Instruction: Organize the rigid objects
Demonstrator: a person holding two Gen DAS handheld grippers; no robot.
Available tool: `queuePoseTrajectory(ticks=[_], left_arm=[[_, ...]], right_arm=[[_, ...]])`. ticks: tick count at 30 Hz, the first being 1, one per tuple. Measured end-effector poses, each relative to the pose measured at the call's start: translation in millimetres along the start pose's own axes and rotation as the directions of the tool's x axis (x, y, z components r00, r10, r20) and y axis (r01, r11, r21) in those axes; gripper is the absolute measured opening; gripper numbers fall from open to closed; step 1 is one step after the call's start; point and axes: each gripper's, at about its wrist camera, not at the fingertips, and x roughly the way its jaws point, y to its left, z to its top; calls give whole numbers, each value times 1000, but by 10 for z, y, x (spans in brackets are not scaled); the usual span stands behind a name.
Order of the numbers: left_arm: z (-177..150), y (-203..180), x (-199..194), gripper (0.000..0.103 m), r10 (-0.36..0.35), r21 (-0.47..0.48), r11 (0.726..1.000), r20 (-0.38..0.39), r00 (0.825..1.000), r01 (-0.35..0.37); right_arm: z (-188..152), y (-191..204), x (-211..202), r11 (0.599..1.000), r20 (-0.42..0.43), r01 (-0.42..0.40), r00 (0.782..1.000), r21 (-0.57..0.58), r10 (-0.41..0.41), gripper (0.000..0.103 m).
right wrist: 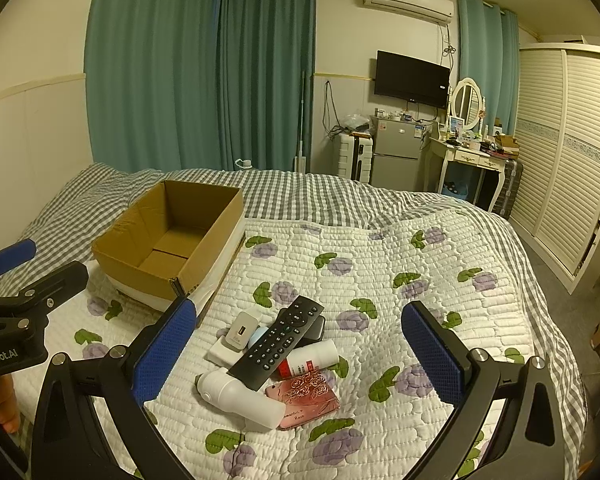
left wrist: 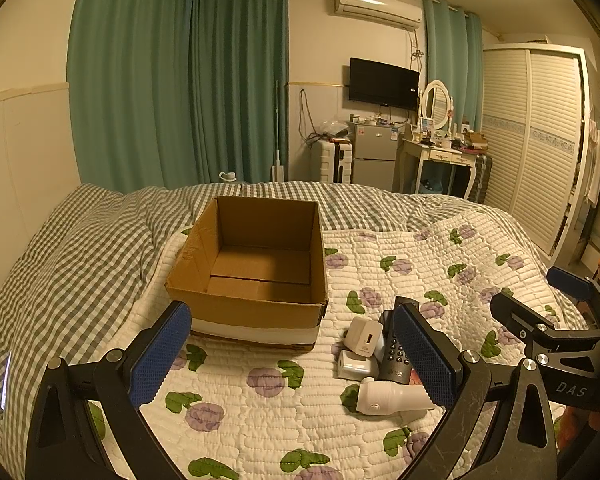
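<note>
An open, empty cardboard box (left wrist: 256,264) (right wrist: 168,240) sits on the bed's floral quilt. A pile of small items lies to its right: a black remote (right wrist: 278,342) (left wrist: 394,350), white chargers (left wrist: 364,338) (right wrist: 242,330), a white handheld device (right wrist: 236,398) (left wrist: 388,398), a white tube with a red label (right wrist: 314,356) and a pink rose-patterned phone case (right wrist: 306,402). My left gripper (left wrist: 296,356) is open and empty, just before the box with the pile near its right finger. My right gripper (right wrist: 300,354) is open and empty, with the pile between its fingers.
The floral quilt (right wrist: 380,280) lies over a grey checked duvet (left wrist: 60,260). A lit phone (left wrist: 6,380) lies at the bed's left edge. Beyond the bed stand green curtains, a small fridge (right wrist: 396,152), a dressing table and a white wardrobe (right wrist: 560,152).
</note>
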Motion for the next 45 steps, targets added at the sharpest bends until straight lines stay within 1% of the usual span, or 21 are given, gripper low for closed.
queuePoseTrajectory(ticks=[37,45], left_arm=[[-21,8,9,103,-2,-1,1000,-2,1000,2],[-64,-21,-22,103,-10,7,1000,14,1000,10]], right_arm=[[-16,48,15,1000,-7,-7,1000,-13,7,103],[-9,68,-3,999,-5,-34,999,-20,34,103]])
